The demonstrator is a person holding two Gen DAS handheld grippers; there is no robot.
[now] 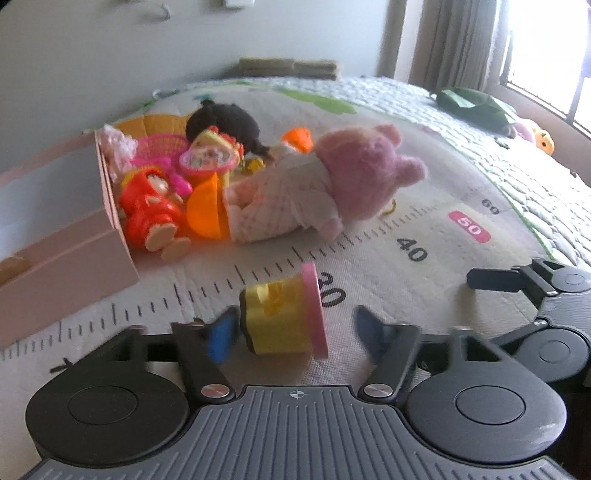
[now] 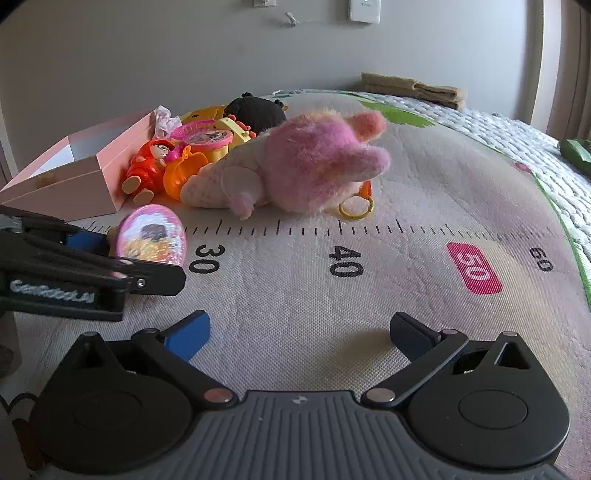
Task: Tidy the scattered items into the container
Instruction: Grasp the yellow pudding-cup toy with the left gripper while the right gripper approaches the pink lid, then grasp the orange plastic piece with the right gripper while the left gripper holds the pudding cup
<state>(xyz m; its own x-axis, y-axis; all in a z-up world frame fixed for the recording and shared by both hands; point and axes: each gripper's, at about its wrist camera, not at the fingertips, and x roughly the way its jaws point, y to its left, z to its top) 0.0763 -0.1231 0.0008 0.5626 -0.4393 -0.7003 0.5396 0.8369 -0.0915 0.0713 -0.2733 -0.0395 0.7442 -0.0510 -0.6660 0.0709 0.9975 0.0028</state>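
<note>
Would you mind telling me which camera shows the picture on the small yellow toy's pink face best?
The right wrist view: the small yellow toy turns its pink pictured face to that camera. The left wrist view shows only its yellow side and pink rim.

A plain grey wall is seen at twelve o'clock, with a white switch plate mounted high on it. The floor is covered by a quilted mat printed with a ruler scale and green shapes. Folded brown cloths are laid against the wall. At two o'clock a curtain is hung beside a bright window — daylight is let in strongly there.
</note>
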